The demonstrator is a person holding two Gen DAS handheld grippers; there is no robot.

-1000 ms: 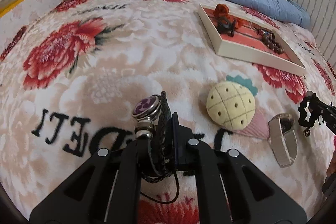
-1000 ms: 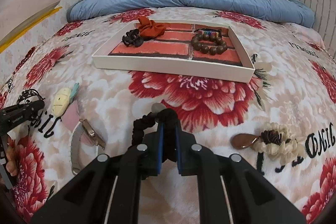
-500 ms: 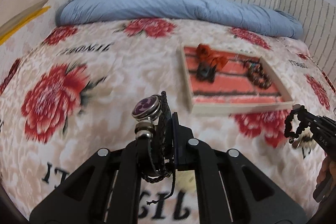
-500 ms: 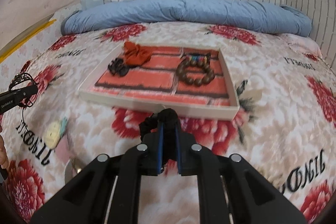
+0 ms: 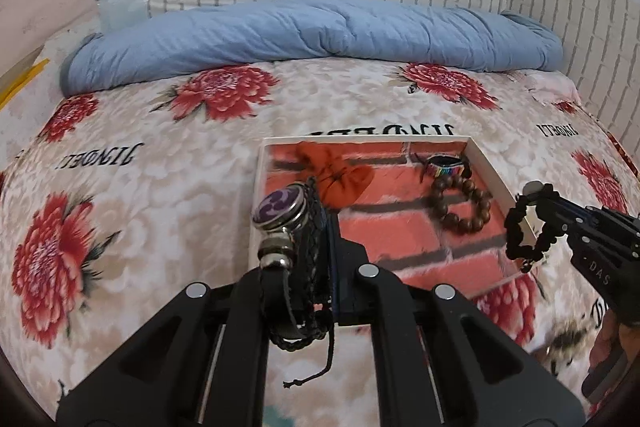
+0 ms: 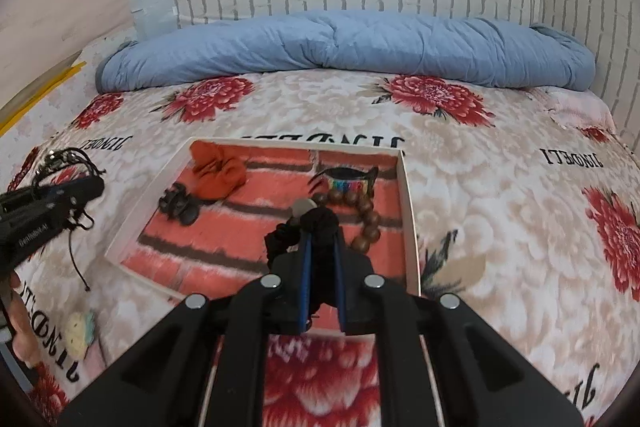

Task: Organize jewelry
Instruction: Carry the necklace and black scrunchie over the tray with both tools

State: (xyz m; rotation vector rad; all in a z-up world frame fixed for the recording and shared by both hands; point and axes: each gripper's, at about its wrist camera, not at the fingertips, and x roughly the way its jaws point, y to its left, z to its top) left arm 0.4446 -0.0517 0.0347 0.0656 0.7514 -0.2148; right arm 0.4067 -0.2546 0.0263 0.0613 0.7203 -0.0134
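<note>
Left claw [image 5: 320, 223] angled down clamping leather bracelet [image 5: 298, 227], above tray [image 5: 400, 141]

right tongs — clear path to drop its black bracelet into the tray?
Probably yes. The right tongs, shut on the black bracelet, already hang over the tray; only the wooden beads lie just beyond.
</note>
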